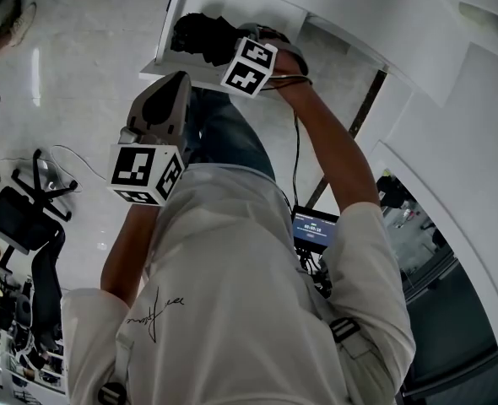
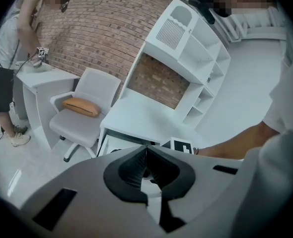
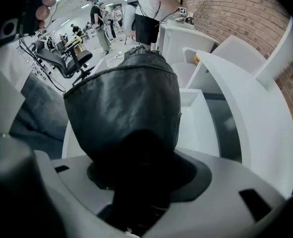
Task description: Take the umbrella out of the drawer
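I count two claws on my feeds and one umbrella. The right gripper [image 3: 139, 180] points steeply down, its jaws spread wide and clamped on the umbrella [image 3: 124, 108], a single black folded bundle in dark, creased fabric. The bundle fills the gap between the pads and runs on past the tips, away from the camera. Beneath and beyond those tips lies one open white drawer [image 3: 198, 120]. I cannot tell whether the umbrella's far end touches the drawer floor.

The left gripper [image 2: 145, 155] has its jaws closed together with nothing between them. Ahead of it sits one white desk [image 2: 141, 118], with the open drawer showing under the desk's near edge. Just past its tips I see one marker cube [image 2: 182, 145] (the right claw's own) and the person's forearm [image 2: 236, 143] leading off to the right. Further out to the left of this claw stands one grey chair [image 2: 84, 115] with one orange cushion [image 2: 81, 106] on its seat.

In the head view the left claw hangs nearer the person's body than the right one, outside the drawer.
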